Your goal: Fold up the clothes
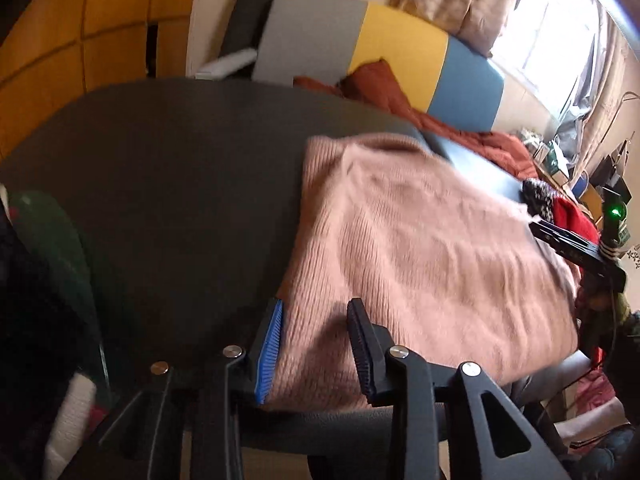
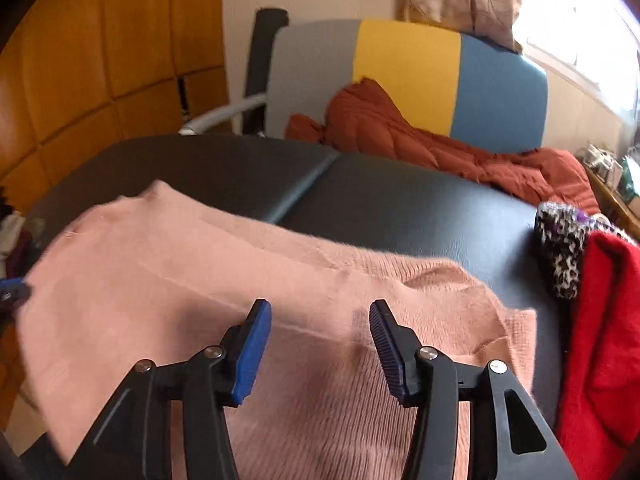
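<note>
Both hand-held grippers hang spread open over the pink knit sweater [image 2: 248, 320], gripping nothing. Left gripper [image 1: 316, 344] sits at the sweater's left edge near the near edge of the dark table [image 1: 168, 200], its blue-padded finger at the knit's border and its other finger over the fabric. Right gripper [image 2: 320, 344] hovers above the sweater's near right part, 2 fingers apart with pink knit showing between them. Lying flat and folded over itself, the sweater covers the table's near side. At the right edge lie a red garment [image 2: 604, 340] and a leopard-print cloth [image 2: 560, 252], touching each other. Beyond the far edge, a rust-coloured quilted jacket [image 2: 420, 148] rests against a grey, yellow and blue chair back [image 2: 404, 68].
</note>
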A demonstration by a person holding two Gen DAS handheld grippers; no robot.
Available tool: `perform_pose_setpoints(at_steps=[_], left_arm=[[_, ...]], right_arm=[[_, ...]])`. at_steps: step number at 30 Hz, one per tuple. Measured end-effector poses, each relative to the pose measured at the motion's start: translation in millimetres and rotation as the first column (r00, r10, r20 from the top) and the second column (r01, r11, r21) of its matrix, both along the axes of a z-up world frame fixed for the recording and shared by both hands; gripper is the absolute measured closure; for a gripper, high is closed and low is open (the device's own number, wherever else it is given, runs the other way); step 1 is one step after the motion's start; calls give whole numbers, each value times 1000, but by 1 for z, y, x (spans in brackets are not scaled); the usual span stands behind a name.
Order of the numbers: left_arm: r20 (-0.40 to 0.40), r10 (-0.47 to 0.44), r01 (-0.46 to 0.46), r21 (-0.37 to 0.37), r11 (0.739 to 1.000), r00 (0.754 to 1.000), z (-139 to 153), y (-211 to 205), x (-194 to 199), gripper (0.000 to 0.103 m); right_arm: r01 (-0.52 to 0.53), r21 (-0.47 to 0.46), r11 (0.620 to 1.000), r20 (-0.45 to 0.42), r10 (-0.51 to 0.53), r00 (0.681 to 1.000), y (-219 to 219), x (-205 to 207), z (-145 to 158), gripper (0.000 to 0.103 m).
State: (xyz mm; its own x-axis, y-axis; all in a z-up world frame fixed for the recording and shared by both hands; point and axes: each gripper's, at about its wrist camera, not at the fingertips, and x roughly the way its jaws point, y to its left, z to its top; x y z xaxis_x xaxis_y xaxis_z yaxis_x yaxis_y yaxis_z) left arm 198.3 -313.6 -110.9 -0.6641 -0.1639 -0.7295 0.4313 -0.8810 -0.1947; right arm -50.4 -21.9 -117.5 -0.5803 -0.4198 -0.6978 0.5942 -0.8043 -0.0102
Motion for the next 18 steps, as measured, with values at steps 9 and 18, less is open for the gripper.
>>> perform_pose_setpoints(at_steps=[9,18], left_arm=[[57,26,-27,12,1000,998,-12,-2,-9,93],[-73,-82,78,-58,995,994,18,23,-59,81]], right_arm=[[71,-110,991,129,-57,990,22,-22,-23,22],[68,-103,992,123,-55,991,22,-21,-25,20]])
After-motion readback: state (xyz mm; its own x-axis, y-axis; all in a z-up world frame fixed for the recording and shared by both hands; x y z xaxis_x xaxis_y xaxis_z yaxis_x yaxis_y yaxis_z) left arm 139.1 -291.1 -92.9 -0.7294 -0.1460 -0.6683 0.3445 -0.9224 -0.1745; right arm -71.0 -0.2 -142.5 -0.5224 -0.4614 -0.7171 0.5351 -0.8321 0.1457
